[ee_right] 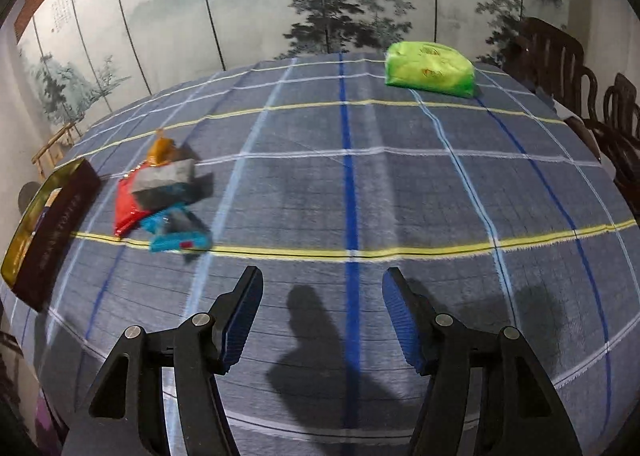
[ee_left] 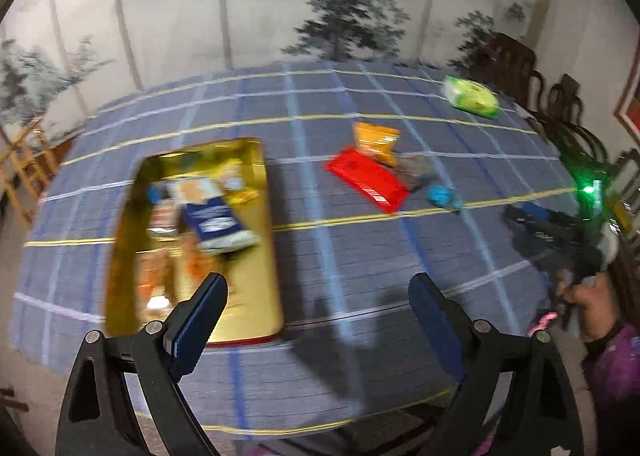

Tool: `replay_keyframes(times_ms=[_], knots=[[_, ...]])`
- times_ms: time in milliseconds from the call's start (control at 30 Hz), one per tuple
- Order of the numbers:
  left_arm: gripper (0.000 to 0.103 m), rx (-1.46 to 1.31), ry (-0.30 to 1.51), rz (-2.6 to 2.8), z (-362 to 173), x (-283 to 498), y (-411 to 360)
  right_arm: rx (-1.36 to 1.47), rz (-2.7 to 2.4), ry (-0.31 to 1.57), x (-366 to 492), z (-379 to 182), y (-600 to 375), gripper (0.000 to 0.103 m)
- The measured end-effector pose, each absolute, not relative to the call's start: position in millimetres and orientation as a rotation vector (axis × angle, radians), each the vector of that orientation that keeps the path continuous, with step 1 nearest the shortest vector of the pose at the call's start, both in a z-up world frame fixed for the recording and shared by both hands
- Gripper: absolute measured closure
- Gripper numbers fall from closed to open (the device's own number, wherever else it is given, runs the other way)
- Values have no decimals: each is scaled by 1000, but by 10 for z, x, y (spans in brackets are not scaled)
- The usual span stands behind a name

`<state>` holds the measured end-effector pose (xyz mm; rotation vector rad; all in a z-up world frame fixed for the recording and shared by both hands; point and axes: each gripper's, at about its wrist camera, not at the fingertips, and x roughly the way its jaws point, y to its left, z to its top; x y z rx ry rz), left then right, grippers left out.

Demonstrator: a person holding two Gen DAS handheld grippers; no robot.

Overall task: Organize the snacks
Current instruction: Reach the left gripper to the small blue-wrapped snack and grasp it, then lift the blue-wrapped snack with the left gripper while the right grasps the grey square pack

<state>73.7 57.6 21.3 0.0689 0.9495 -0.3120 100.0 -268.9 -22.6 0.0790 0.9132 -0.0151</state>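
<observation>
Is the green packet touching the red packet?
Apart. The right wrist view shows the green packet far across bare tablecloth from the red packet.

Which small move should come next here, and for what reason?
Probably the right tool should go toward the small pile of snack packets to its left and take one. Both tools are empty, the left tool too. The gold rectangular tin box already holds packets, while the pile is outside it on the blue checked tablecloth.
</observation>
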Motion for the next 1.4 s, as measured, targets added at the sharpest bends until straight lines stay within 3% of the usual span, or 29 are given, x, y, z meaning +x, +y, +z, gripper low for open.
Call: replay_keyframes(times_ms=[300, 533, 967, 1033, 1067, 1133, 1400], knots=[[17, -104, 1115, -504, -53, 1284, -390, 142, 26, 886, 1033, -288, -2932, 39], [36, -134, 1239, -460, -403, 1784, -1034, 216, 97, 864, 990, -299, -3019, 37], [37, -34, 1279, -296, -770, 2102, -1560, 296, 184, 809, 926, -260, -3104, 34], [41, -22, 1281, -287, -828, 2090, -1599, 323, 193, 809, 937, -265, -3153, 33], [55, -6, 1253, -282, -814, 2068, -1627, 336, 192, 808, 936, -266, -3175, 33], [68, 39, 1222, -291, -809, 2012, -1670, 362, 188, 807, 949, -274, -3222, 32], [73, -70, 1135, -394, -605, 1731, -1216, 389, 175, 826, 985, -308, -3280, 31]])
